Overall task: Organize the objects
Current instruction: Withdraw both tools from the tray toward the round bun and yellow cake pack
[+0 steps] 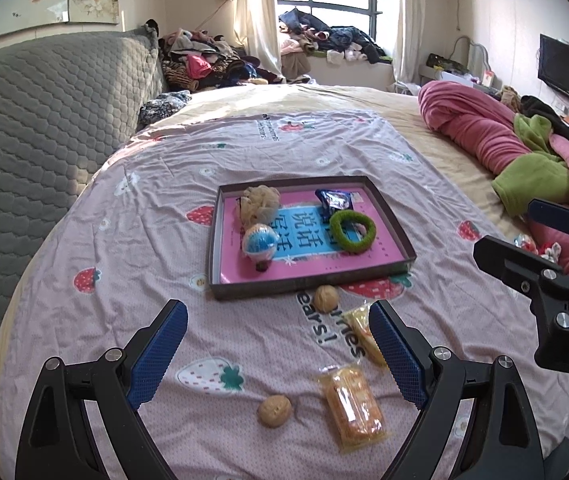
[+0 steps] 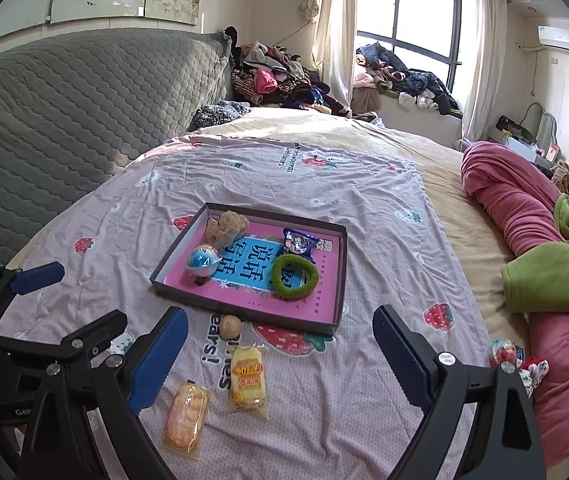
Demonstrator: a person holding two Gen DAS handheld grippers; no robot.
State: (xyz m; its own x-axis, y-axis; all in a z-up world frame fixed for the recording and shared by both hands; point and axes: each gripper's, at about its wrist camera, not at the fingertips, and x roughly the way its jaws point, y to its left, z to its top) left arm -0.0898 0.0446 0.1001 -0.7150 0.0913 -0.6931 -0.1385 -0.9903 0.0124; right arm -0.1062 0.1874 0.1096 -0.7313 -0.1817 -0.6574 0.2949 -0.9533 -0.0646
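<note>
1. Headboard (image 1: 44, 120), grey quilted, far left in both views; bed runs from it to the right under a pink strawberry-print sheet (image 1: 144, 240).
2. Left gripper (image 1: 278, 354): jaws wide apart, nothing between the blue pads, nothing held. It hovers over the near part of the sheet. In the right wrist view it shows at the left edge (image 2: 72, 300), also spread and empty.
3. Near walnut (image 1: 274, 411) lies on the sheet below the left gripper's jaw gap, apart from both fingers.
4. Yellow snack packet (image 1: 354, 408) lies just right of that walnut, not touching it. Second yellow packet (image 1: 360, 326) sits further back, partly hidden by the left gripper's right finger.
5. Second walnut (image 1: 325, 298) sits just in front of the tray's near wall, beside the second packet.
6. Tray (image 1: 312, 278), shallow and dark-walled with a pink printed floor, mid-sheet. Inside, left to right: beige mesh puff (image 1: 258, 202) at the back, blue-white ball (image 1: 259, 245) in front of it, dark blue snack bag (image 1: 334, 200) at the back, green ring (image 1: 352, 232) just in front of the bag.
7. Right gripper (image 2: 280, 360): jaws wide apart, empty, hovering over the two packets and the sheet.
8. Small round wrapped item (image 2: 504, 354) near the sheet's right edge, well apart from the tray; can't tell what it is.
9. Pink blanket (image 2: 524, 216) with green cloth (image 2: 548, 280) bunched along the right side.
</note>
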